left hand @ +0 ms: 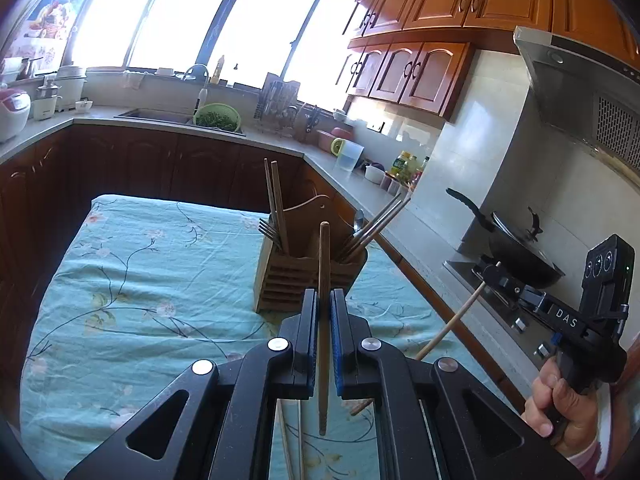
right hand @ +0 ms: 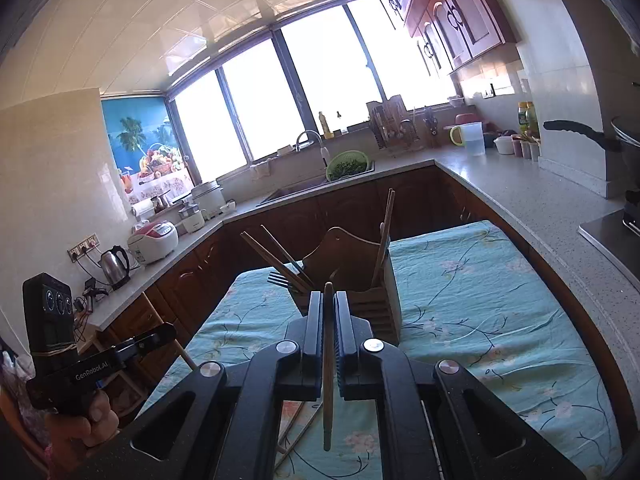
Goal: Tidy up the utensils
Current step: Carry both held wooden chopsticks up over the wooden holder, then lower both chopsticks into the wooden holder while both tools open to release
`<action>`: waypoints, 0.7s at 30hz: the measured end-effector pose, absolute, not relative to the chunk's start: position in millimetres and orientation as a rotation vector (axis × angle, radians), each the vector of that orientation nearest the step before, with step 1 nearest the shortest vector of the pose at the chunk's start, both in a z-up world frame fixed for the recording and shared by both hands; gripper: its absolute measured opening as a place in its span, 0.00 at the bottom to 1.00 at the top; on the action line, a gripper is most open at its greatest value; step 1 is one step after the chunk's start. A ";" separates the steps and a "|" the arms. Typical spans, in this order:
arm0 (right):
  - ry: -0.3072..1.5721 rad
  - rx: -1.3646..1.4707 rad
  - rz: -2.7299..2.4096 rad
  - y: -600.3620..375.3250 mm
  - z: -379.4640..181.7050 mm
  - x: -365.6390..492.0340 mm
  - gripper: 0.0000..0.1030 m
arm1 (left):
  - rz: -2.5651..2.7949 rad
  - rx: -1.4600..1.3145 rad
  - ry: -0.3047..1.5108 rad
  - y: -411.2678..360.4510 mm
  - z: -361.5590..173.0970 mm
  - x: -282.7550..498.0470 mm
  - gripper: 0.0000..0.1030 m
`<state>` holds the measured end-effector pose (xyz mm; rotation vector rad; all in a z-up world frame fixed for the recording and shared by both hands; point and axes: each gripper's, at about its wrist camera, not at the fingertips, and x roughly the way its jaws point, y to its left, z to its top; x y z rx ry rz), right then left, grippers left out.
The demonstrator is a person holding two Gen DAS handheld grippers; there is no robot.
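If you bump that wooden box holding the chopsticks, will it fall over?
Probably not easily. The slatted wooden utensil holder looks wide and squat, and sits flat on the flowered teal cloth. A hard push near its top might tip it, since tall brown wooden chopsticks lean out above it. The soft cloth may let it slide instead.

Left gripper (left hand: 324,300): jaws nearly closed, clamping an upright chopstick (left hand: 323,320) between the pads. Right gripper (right hand: 329,304): jaws likewise closed on a second chopstick (right hand: 328,360). Each gripper is held by a hand (left hand: 554,408) at its handle.
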<state>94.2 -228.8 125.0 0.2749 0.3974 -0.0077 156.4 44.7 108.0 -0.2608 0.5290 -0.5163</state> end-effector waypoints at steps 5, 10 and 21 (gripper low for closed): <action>0.390 0.272 -0.009 -229.4 125.4 95.0 0.05 | -0.508 -0.264 0.516 44.8 108.7 158.7 0.04; 0.380 0.272 -0.009 -232.6 128.8 97.6 0.05 | -0.498 -0.270 0.508 42.9 112.3 162.8 0.04; 0.326 0.255 -0.026 -243.7 151.1 119.7 0.05 | -0.484 -0.252 0.441 30.9 130.6 187.0 0.04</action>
